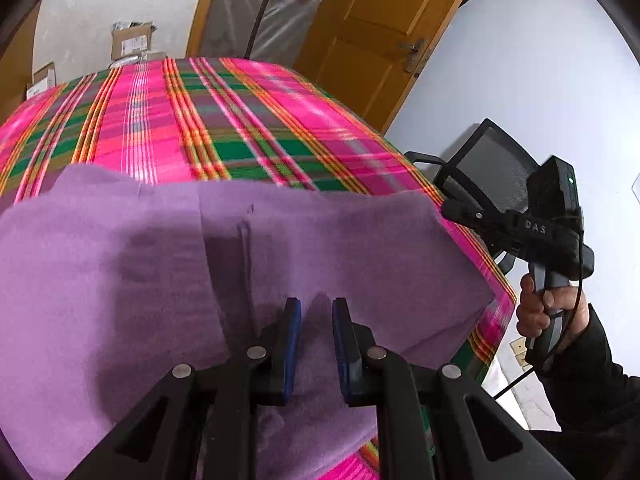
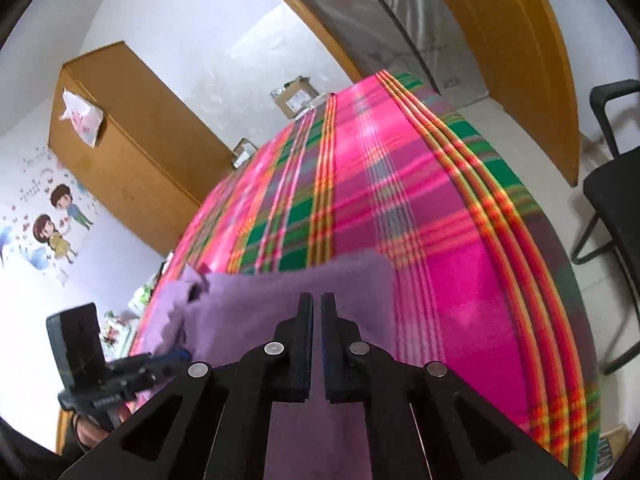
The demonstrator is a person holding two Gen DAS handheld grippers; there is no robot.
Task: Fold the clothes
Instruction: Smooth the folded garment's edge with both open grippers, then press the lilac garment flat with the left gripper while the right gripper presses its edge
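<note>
One purple cloth (image 1: 280,264) lies across the lower half of the left wrist frame, on a pink plaid bedspread (image 1: 224,120). The left gripper (image 1: 316,308) holds a raised pleat of it between narrowly parted jaws. The right gripper (image 2: 316,304), tilted down, is closed at the cloth's right corner; a grip cannot be told. At right, a hand (image 1: 548,312) holds its handle, marked "DAS".
</note>
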